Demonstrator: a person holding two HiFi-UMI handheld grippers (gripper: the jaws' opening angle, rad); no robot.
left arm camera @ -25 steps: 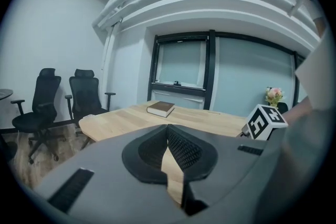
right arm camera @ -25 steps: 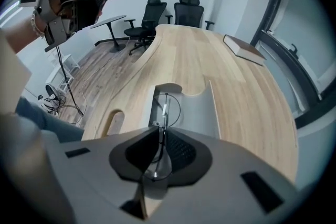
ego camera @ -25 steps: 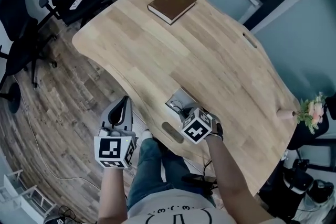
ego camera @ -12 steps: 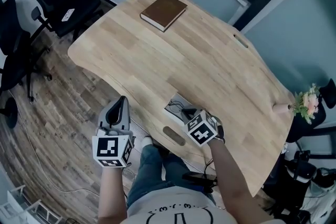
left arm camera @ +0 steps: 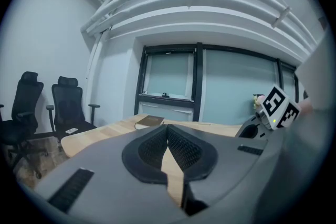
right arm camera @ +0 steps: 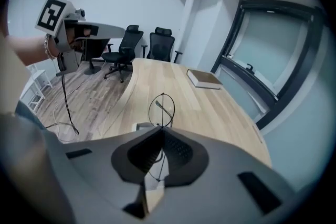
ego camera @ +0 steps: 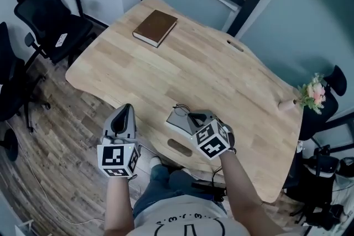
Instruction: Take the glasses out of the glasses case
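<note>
Head view: the wooden tabletop [ego camera: 221,80] carried a brown book [ego camera: 155,27] near its far left corner. A grey glasses case [ego camera: 177,120] lay at the near edge, just in front of the person.
Glasses: the thin wire-framed glasses [right arm camera: 163,108] stood upright above the case, one round lens rising past the jaw tips. Whether any part touched the case could not be told.
Right gripper: the right gripper [right arm camera: 158,129] hung over the case, its jaws pressed together on the wire frame. The light pinch probably suited so slight a frame.
Left gripper: the left gripper [left arm camera: 167,128] was held off the tabletop's near left edge, above the floor. Its jaws met at the tips with nothing between them. It seemed parked there to stay out of the way, and it was not steadying the case.
Stage: the glasses looked gripped and at least partly raised, so the removal seemed well along.
Next move: it would likely call for a straight lift, then carrying the glasses clear.
Risk: the thin frame could twist or slip in the pads, or snag and drag the unheld case.
</note>
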